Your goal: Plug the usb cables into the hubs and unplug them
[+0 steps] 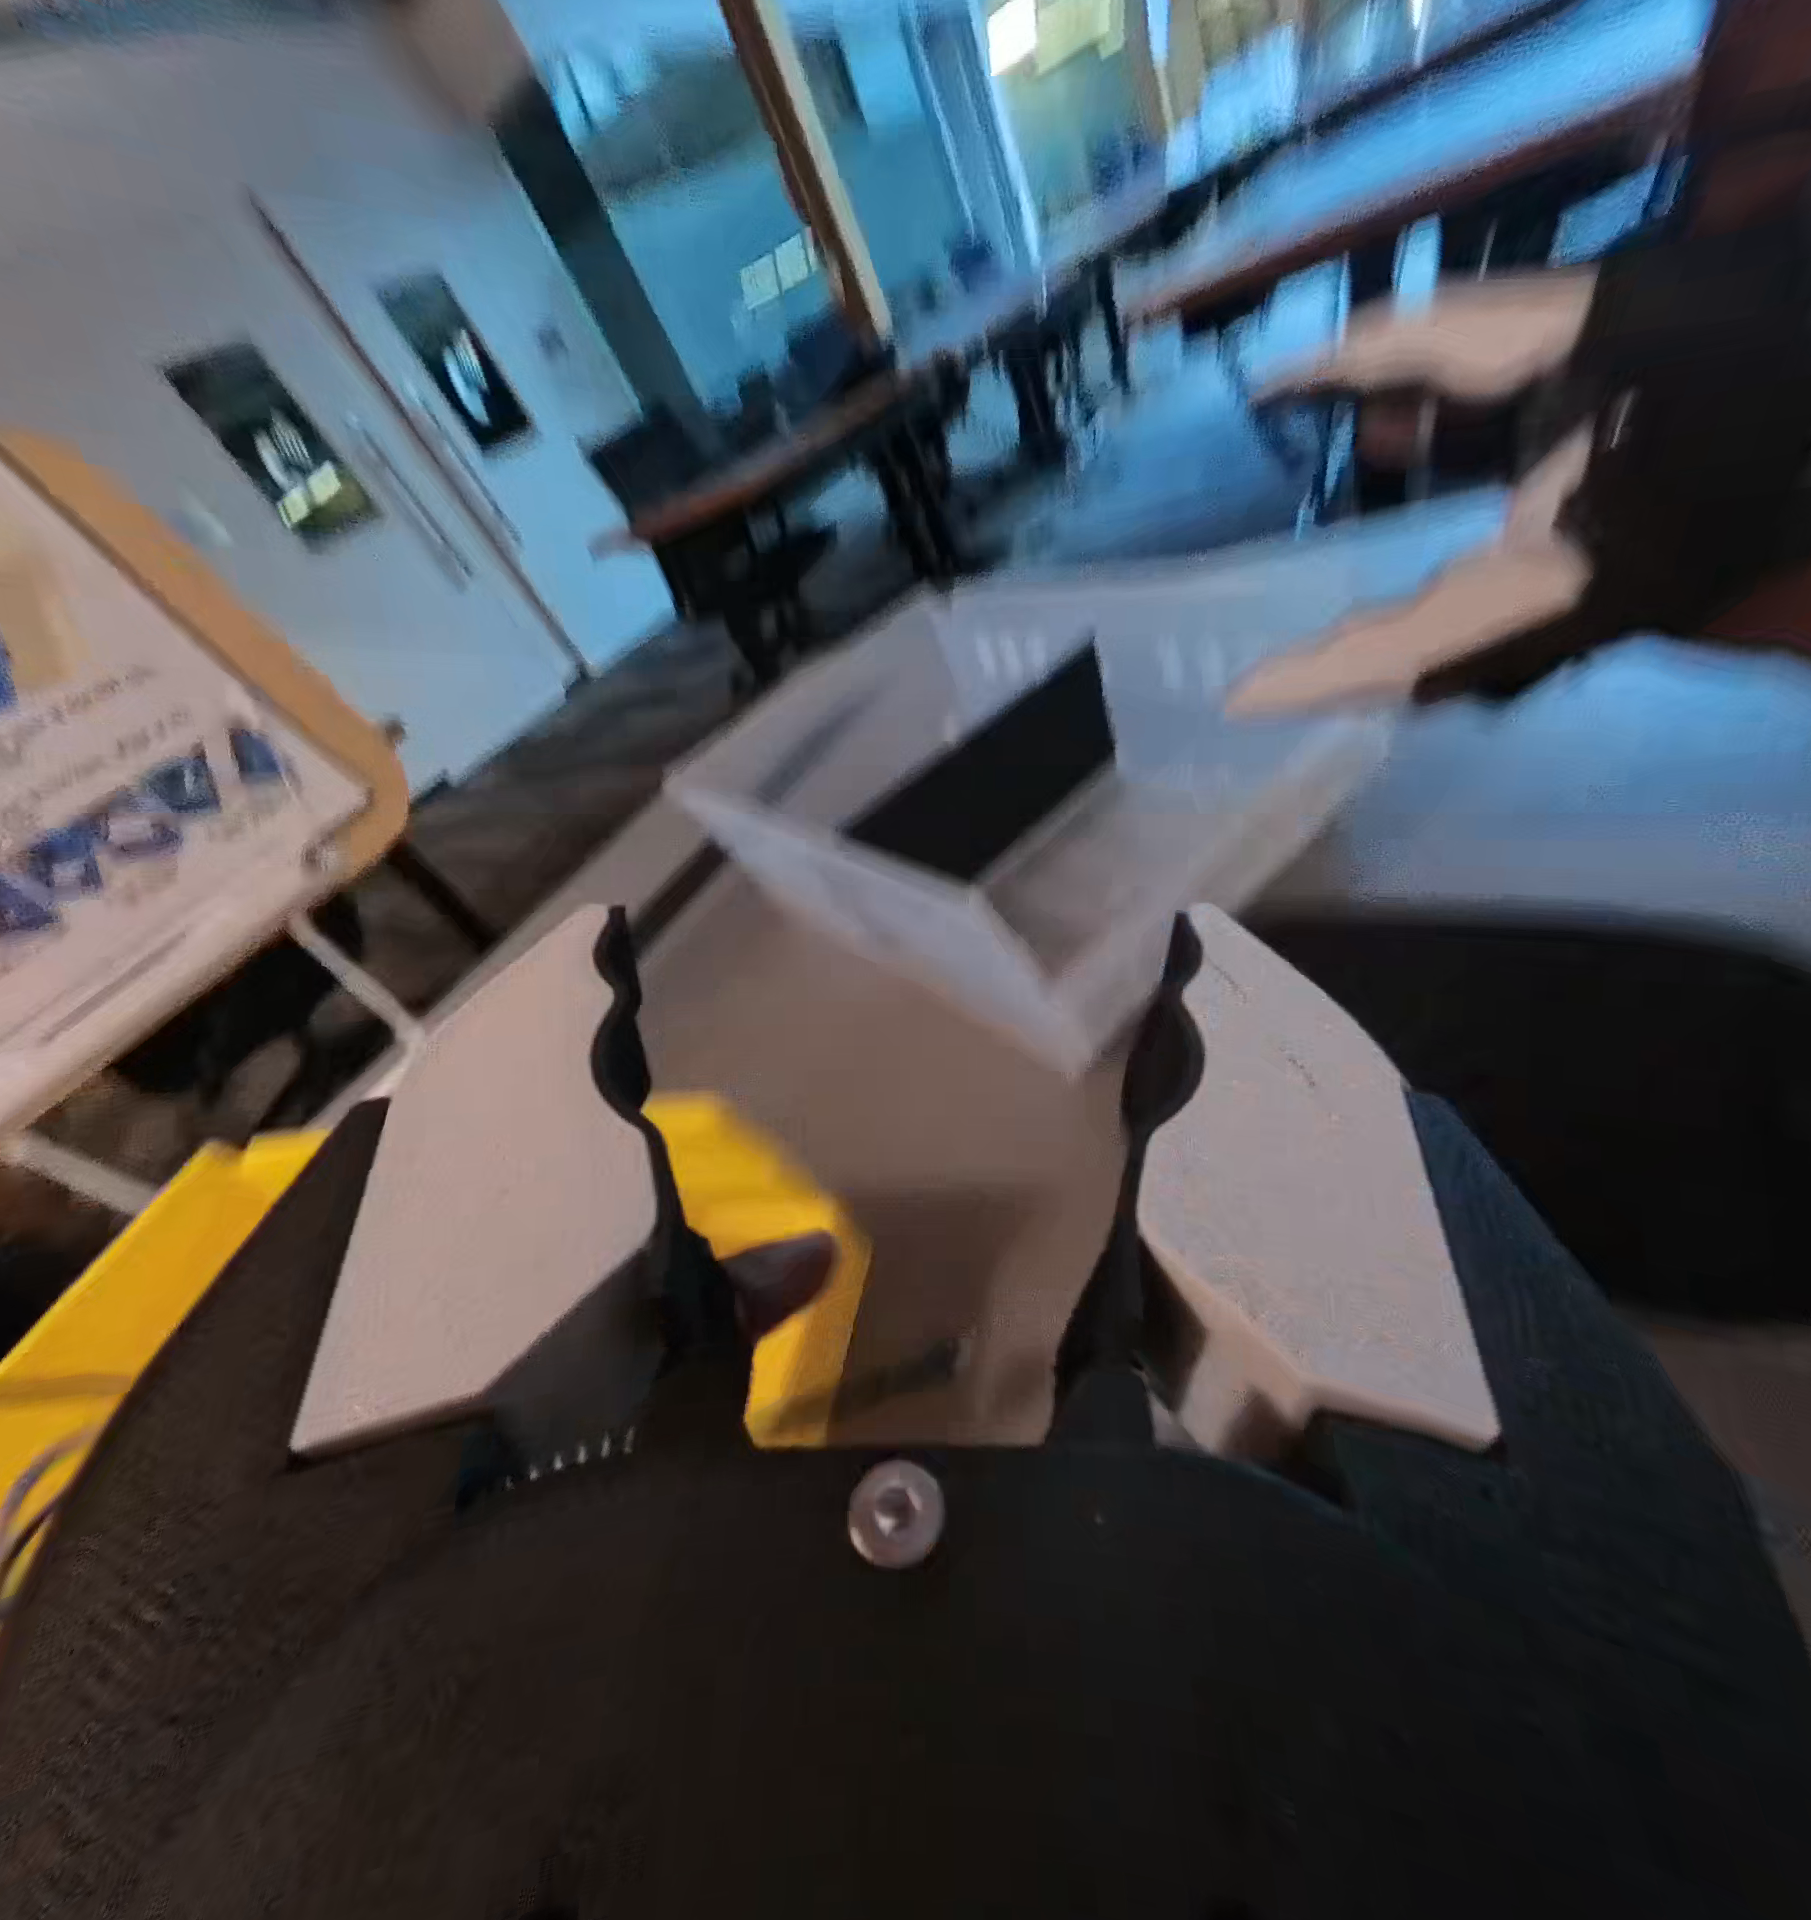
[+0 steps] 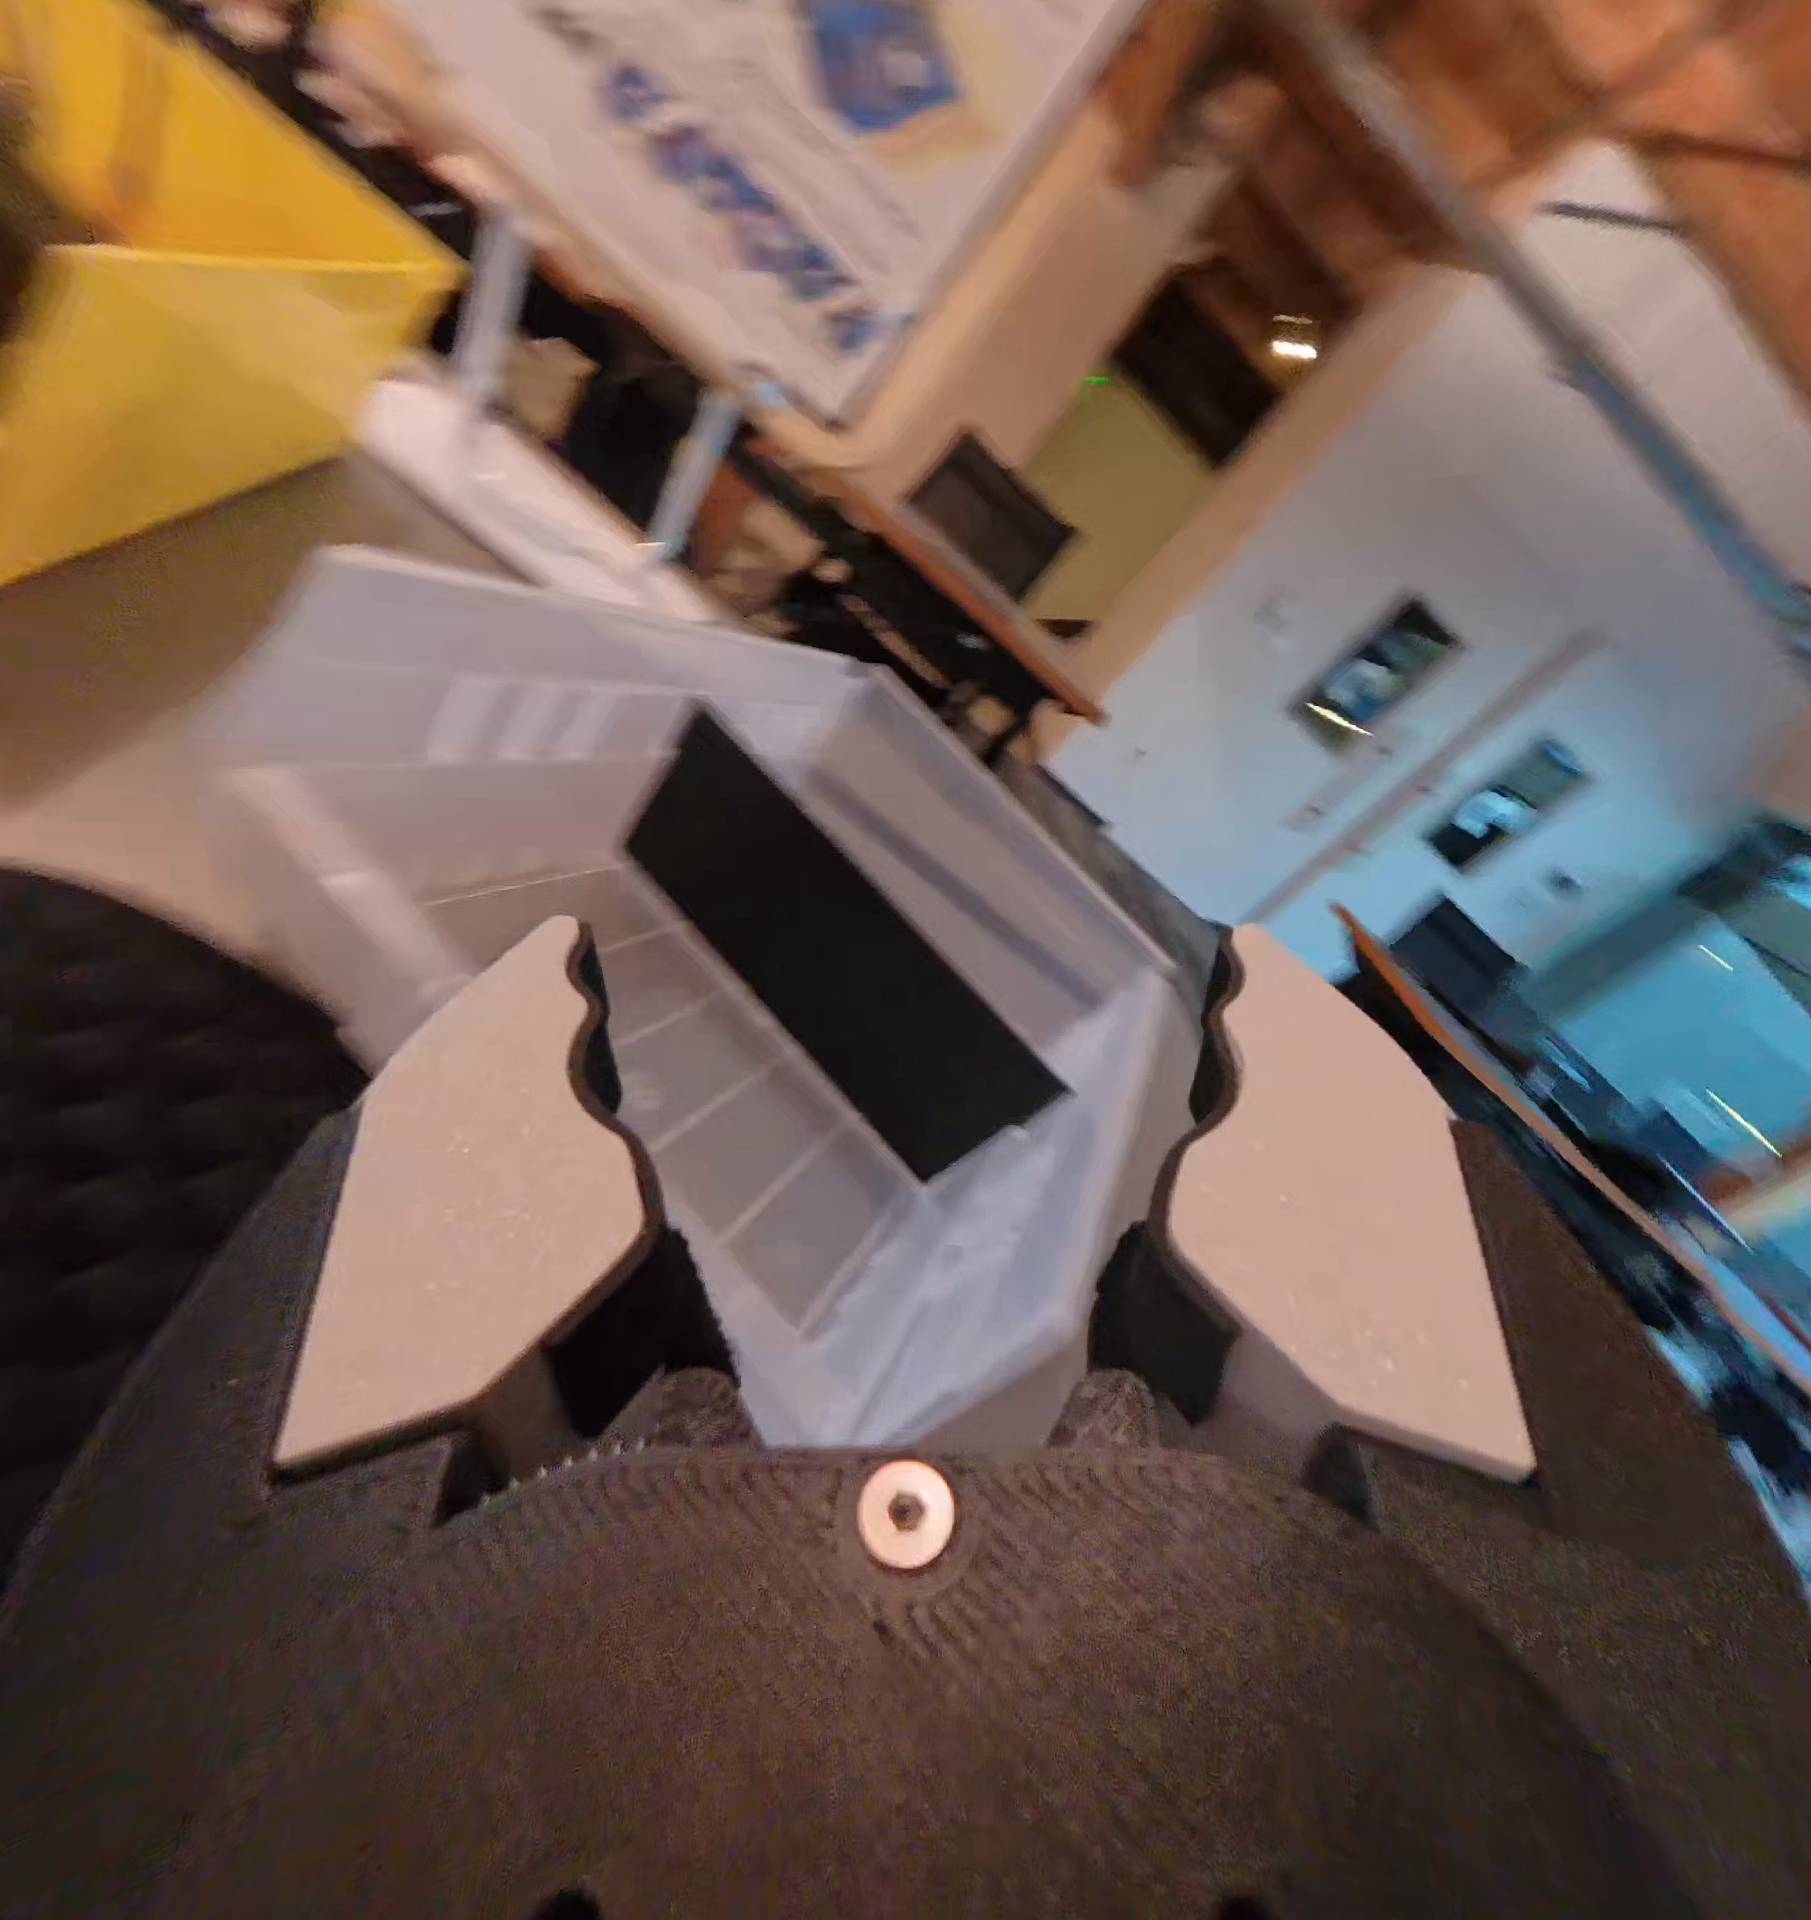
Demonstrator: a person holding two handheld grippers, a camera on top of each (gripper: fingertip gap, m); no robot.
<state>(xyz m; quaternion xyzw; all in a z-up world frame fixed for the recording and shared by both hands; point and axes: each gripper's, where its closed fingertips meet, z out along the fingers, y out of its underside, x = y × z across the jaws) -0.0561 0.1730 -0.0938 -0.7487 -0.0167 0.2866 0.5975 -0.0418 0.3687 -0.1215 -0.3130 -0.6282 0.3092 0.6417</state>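
Seemingly mid-swing, the left wrist view is badly smeared. The left gripper [image 1: 896, 961] stands with its grey fingers [image 1: 506, 1174] spread wide and nothing between them. Ahead of its tips sits a clear plastic compartment box [image 1: 1181, 665] with a black rectangular insert [image 1: 994, 769] inside, resting on a pale table [image 1: 1566, 810]. A yellow bin [image 1: 776, 1174] lies close under the left finger. At the right edge the other gripper's pale fingers [image 1: 1420, 634] reach over the box. A white printed sign [image 1: 101, 831] stands at the left.

Next, the right wrist view: the right gripper [image 2: 906, 956] is likewise released and empty, hanging over the same clear box [image 2: 527, 665], whose black insert [image 2: 839, 956] lies between the fingertips. The yellow bin [image 2: 184, 343] sits far left. Neither USB cables nor hubs can be made out; perhaps the blur hides them.
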